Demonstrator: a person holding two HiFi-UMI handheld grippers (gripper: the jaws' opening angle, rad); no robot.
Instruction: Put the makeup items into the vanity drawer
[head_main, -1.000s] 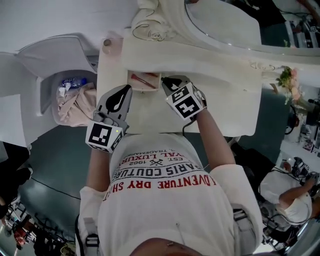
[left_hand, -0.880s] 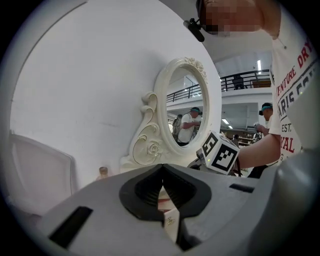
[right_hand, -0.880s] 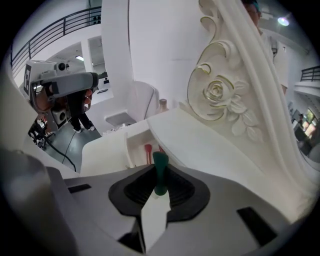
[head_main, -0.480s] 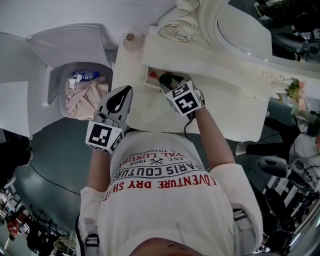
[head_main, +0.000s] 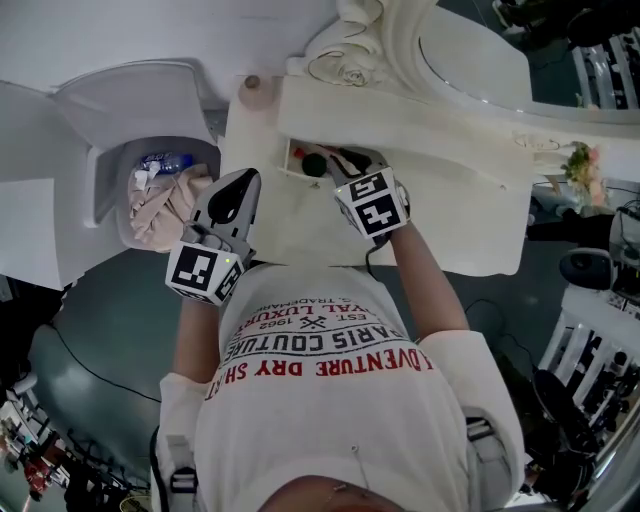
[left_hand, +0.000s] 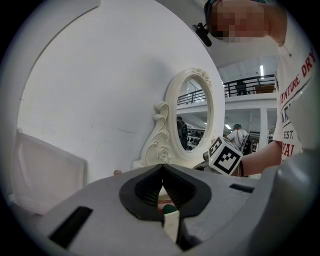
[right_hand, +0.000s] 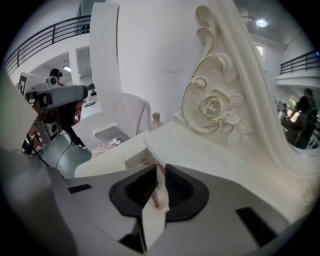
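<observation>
The white vanity's small drawer (head_main: 291, 171) stands open at the table's left end. In it lie a dark green round item (head_main: 313, 165) and a red item (head_main: 298, 154). My right gripper (head_main: 347, 160) hovers just over the drawer's right side, its jaws closing with only a narrow gap and nothing between them. In the right gripper view the gripper (right_hand: 160, 175) looks down at a red stripe (right_hand: 155, 198) in the drawer. My left gripper (head_main: 243, 181) hangs in front of the table's left edge, shut and empty. The left gripper view (left_hand: 162, 169) shows its tips touching.
An ornate oval mirror (head_main: 470, 50) rises behind the table. A small bottle (head_main: 252, 84) stands at the back left corner. To the left, an open white bin (head_main: 118, 216) holds cloth and a plastic bottle. Flowers (head_main: 572, 163) stand off the right end.
My right gripper reached over the drawer, then drew back slightly. A dark green round item now lies in the drawer where only red items showed. The left gripper stayed put.
</observation>
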